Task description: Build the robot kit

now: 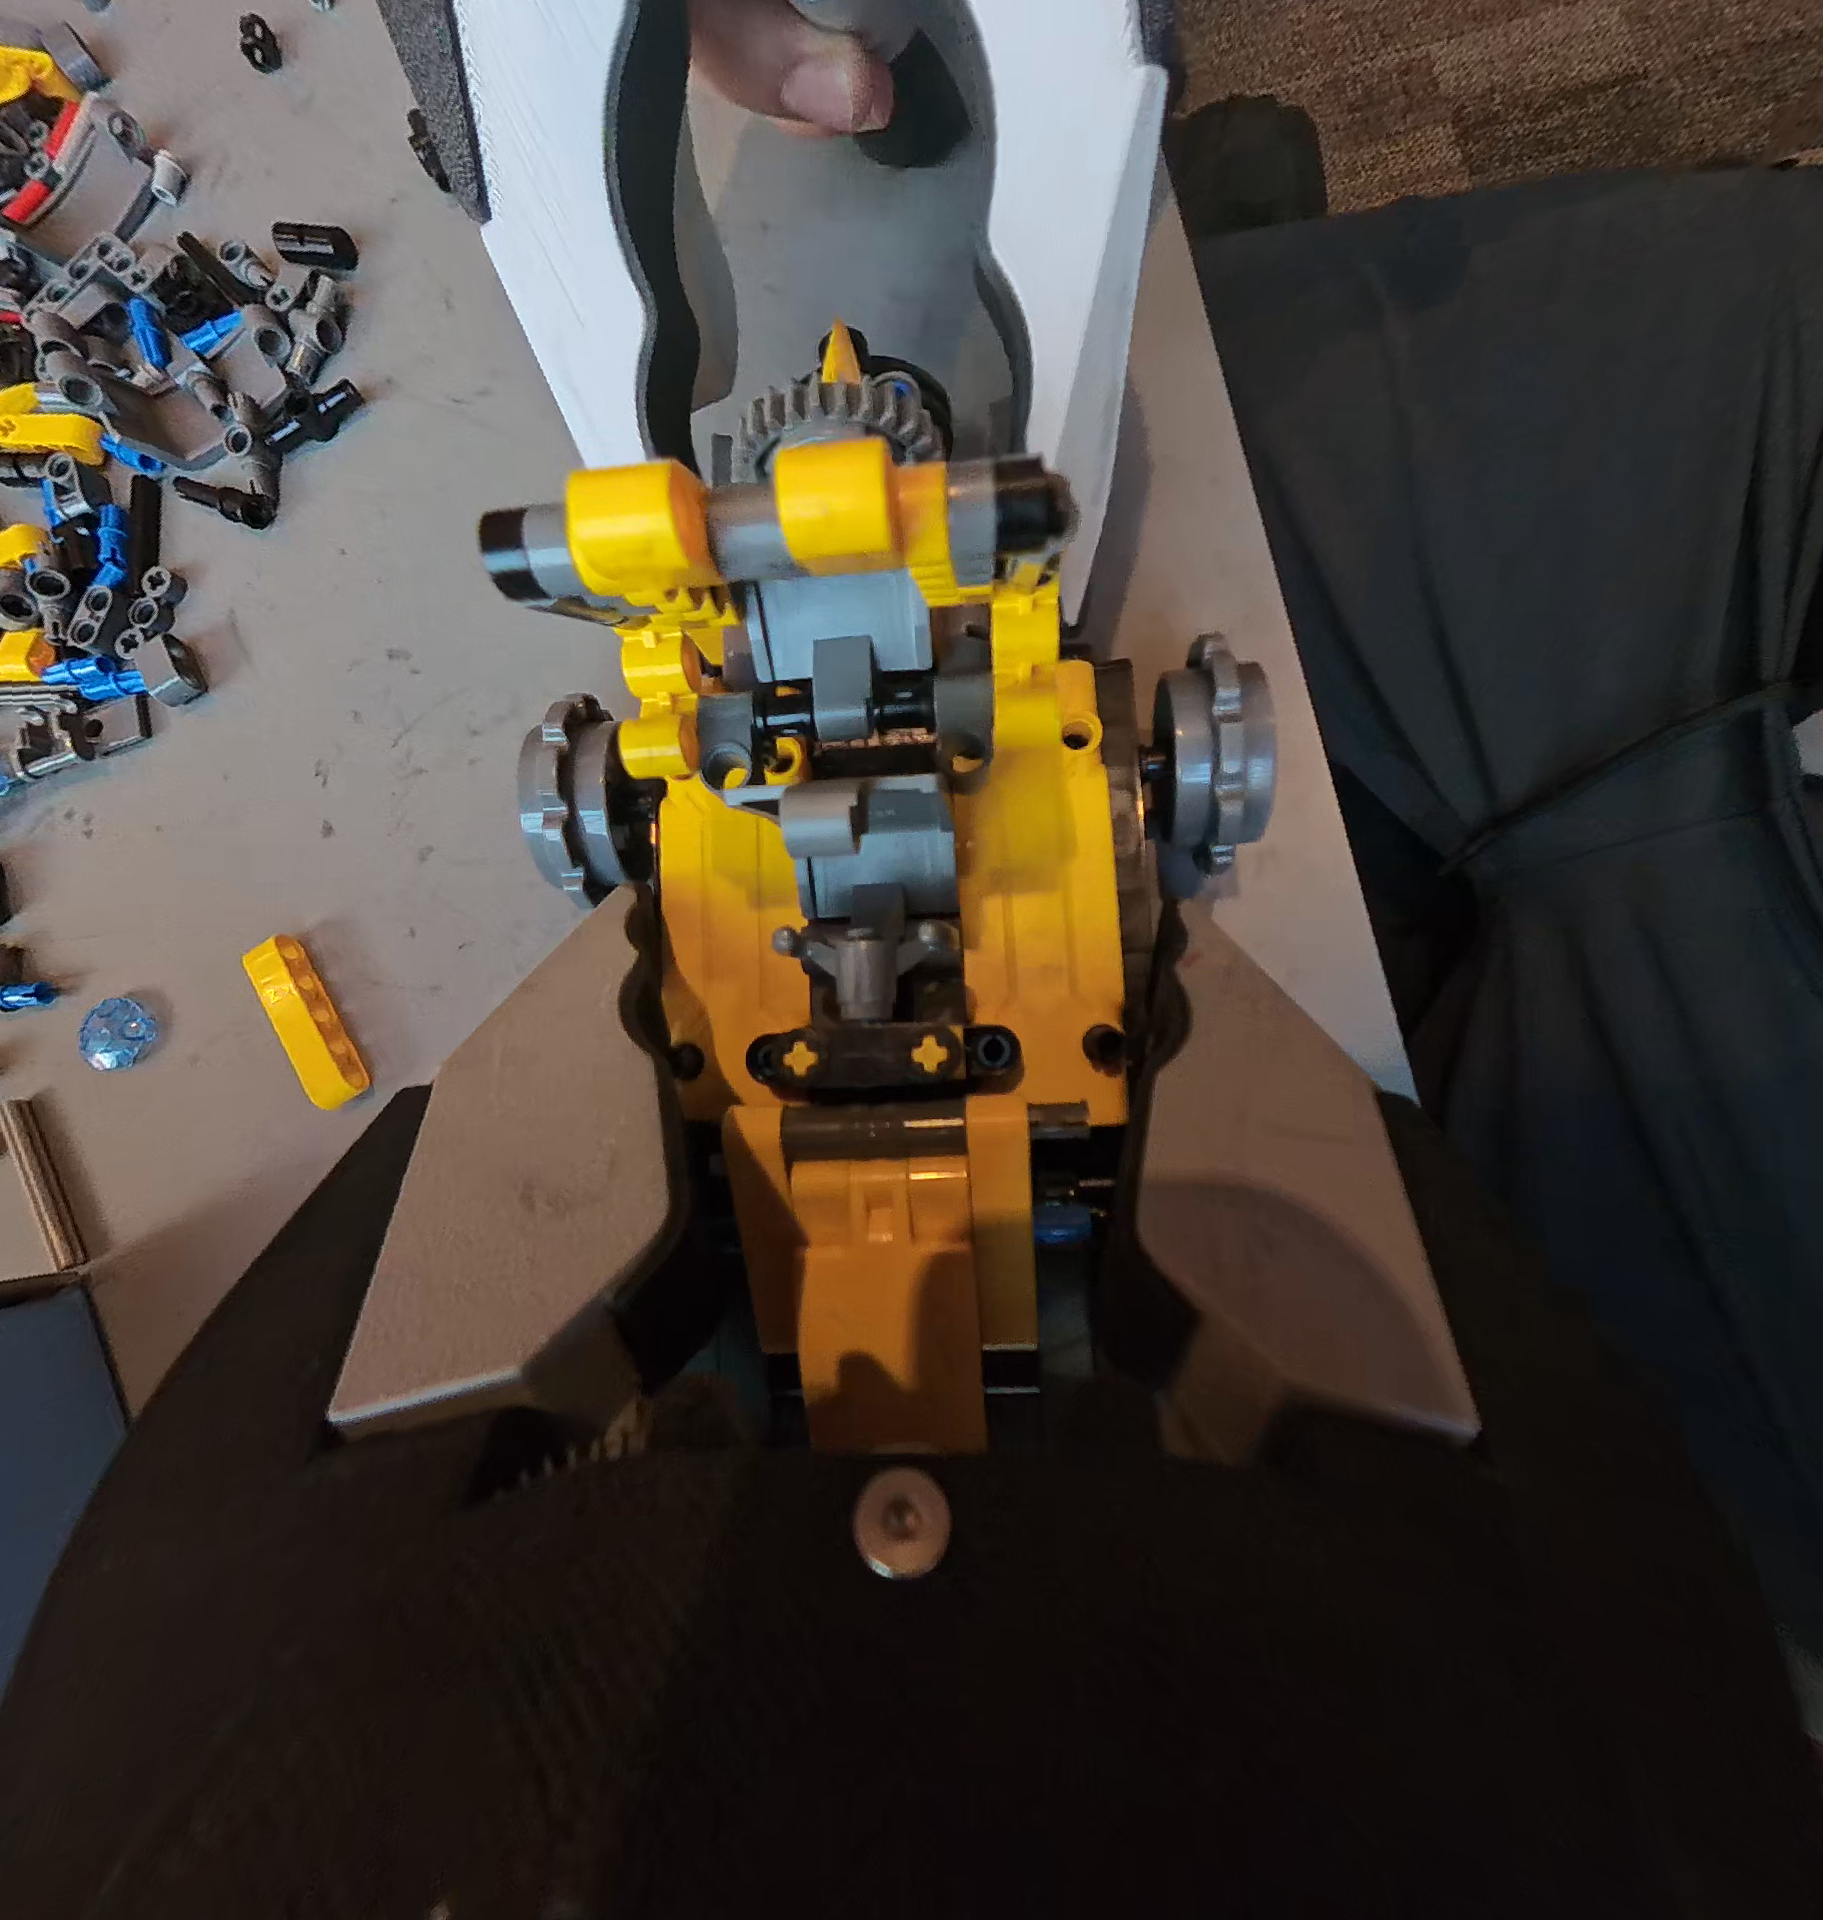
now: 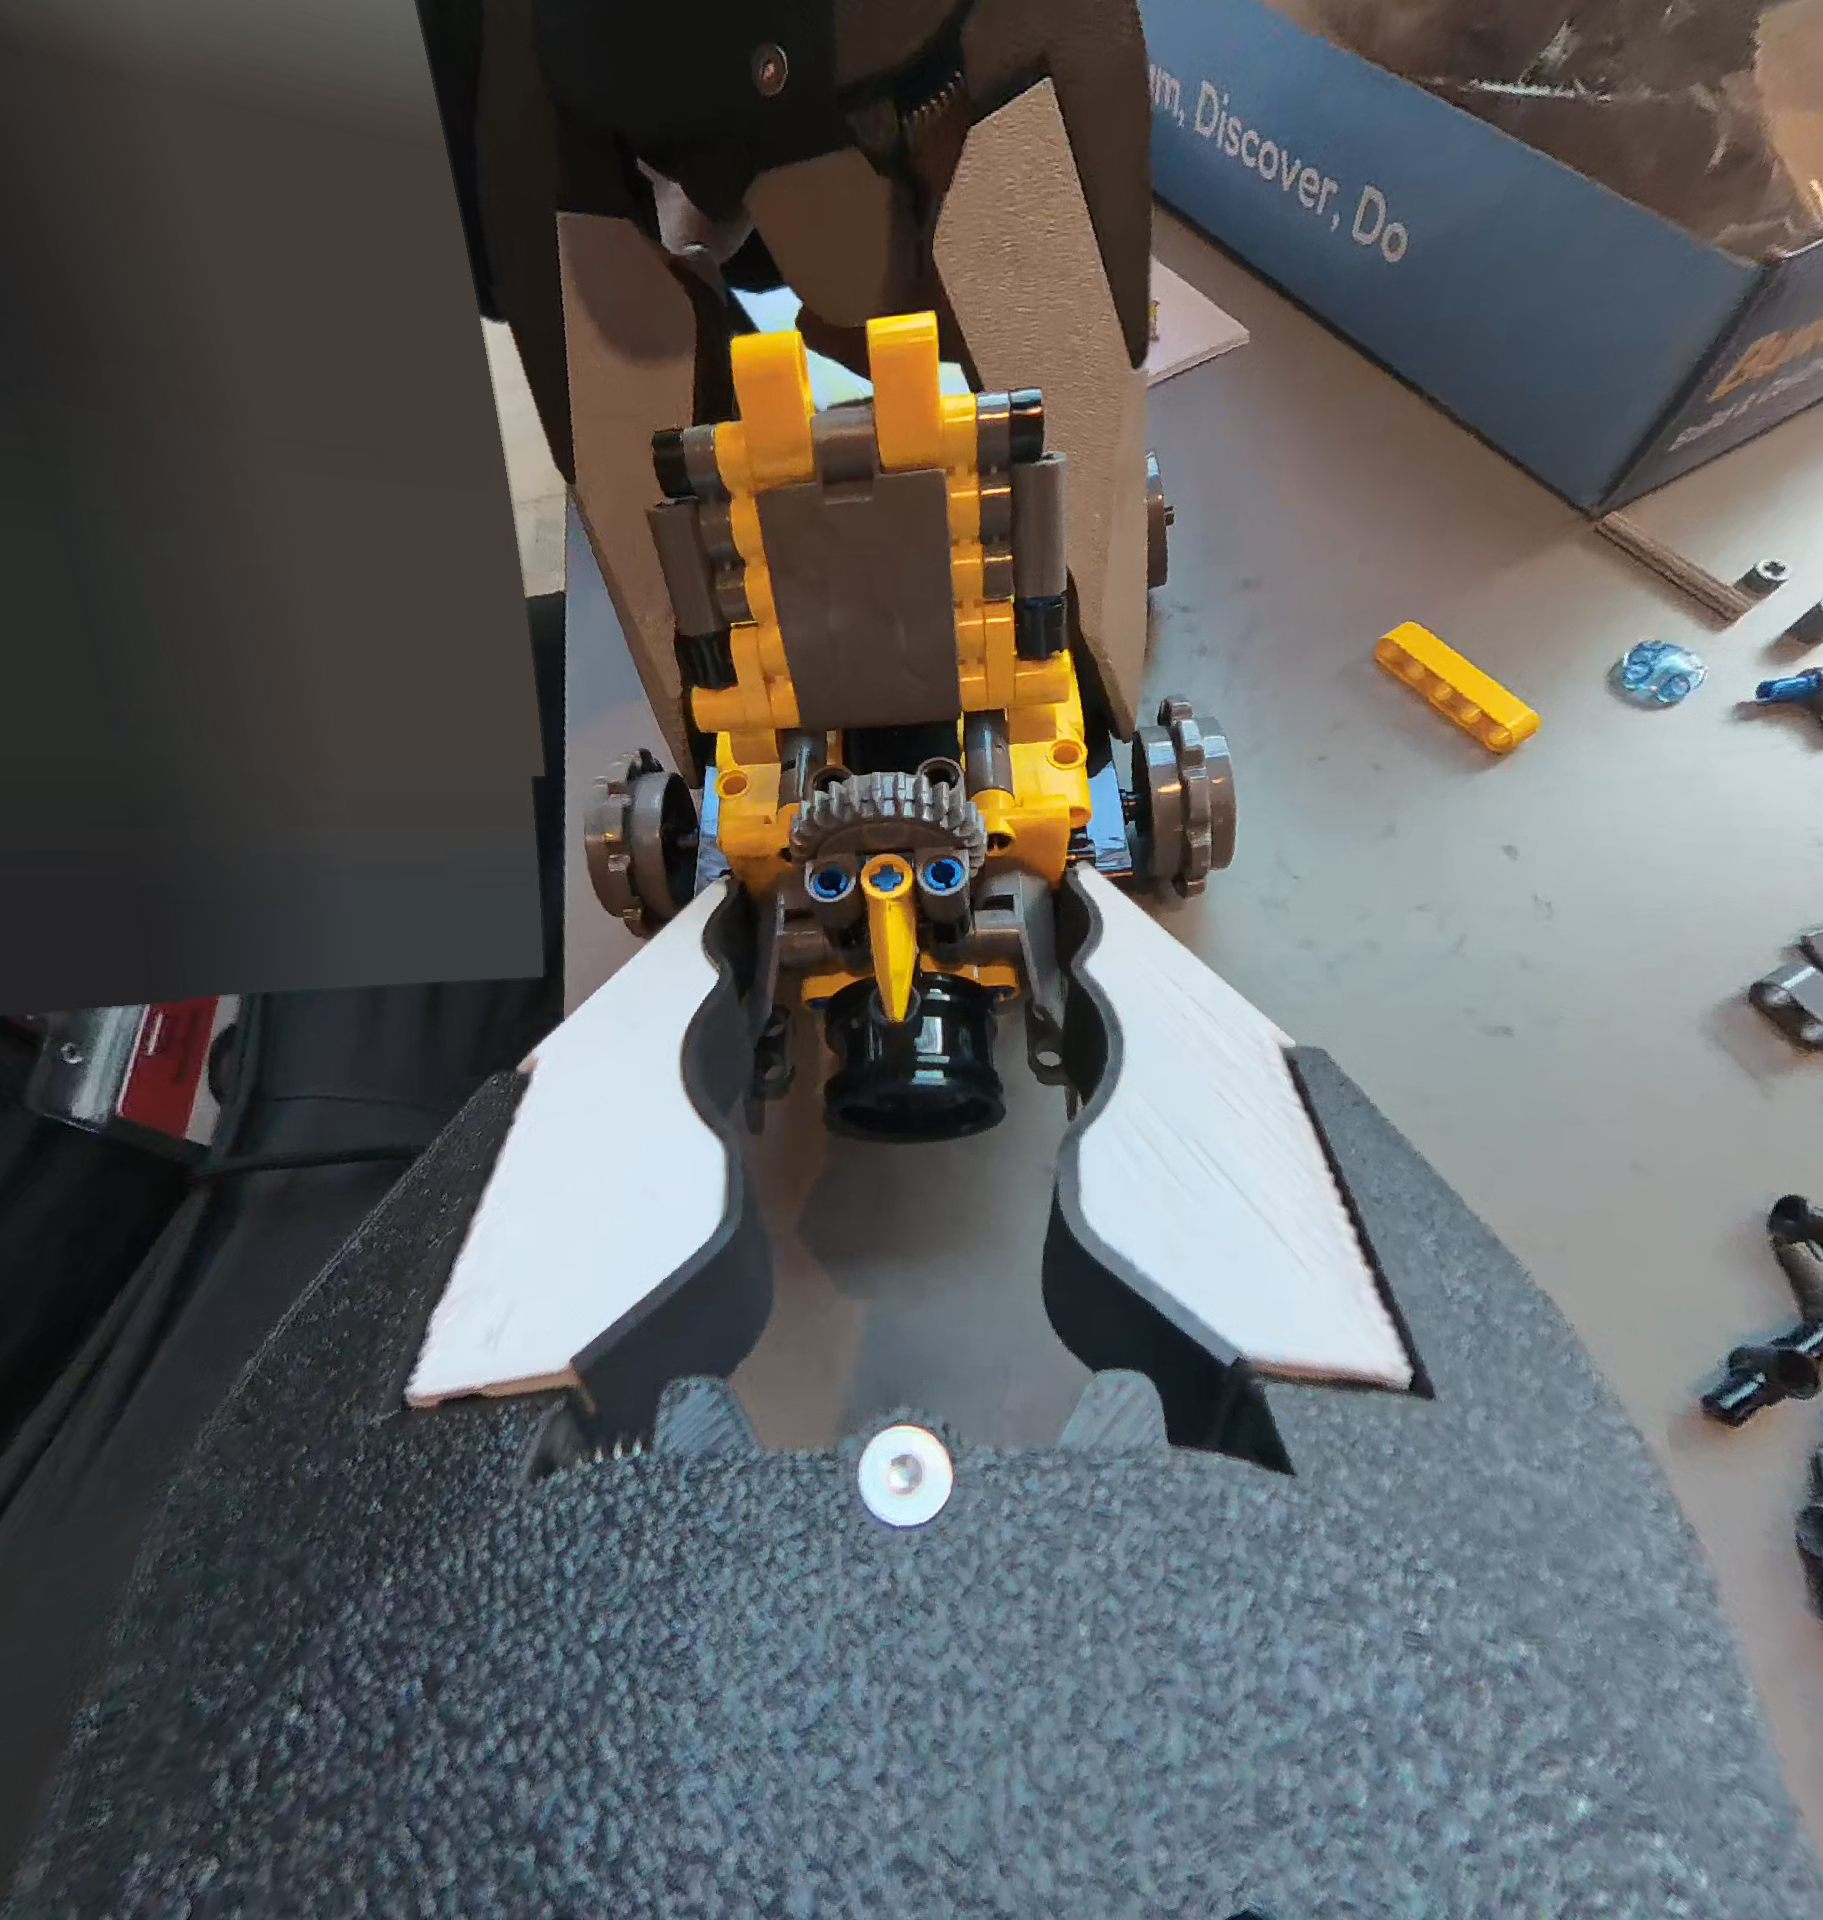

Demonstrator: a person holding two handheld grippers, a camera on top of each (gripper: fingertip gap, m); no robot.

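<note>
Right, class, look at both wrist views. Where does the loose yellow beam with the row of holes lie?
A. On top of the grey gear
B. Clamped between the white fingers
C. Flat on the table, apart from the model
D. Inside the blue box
C: the yellow beam lies flat on the table, off to the side of the yellow model, touched by neither the left gripper nor the right gripper.

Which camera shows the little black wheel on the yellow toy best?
The right wrist view: the black wheel faces the camera, close, unblocked, between the white jaws. In the left wrist view only a sliver of the black wheel peeks out behind the grey gear at the model's far end.
</note>
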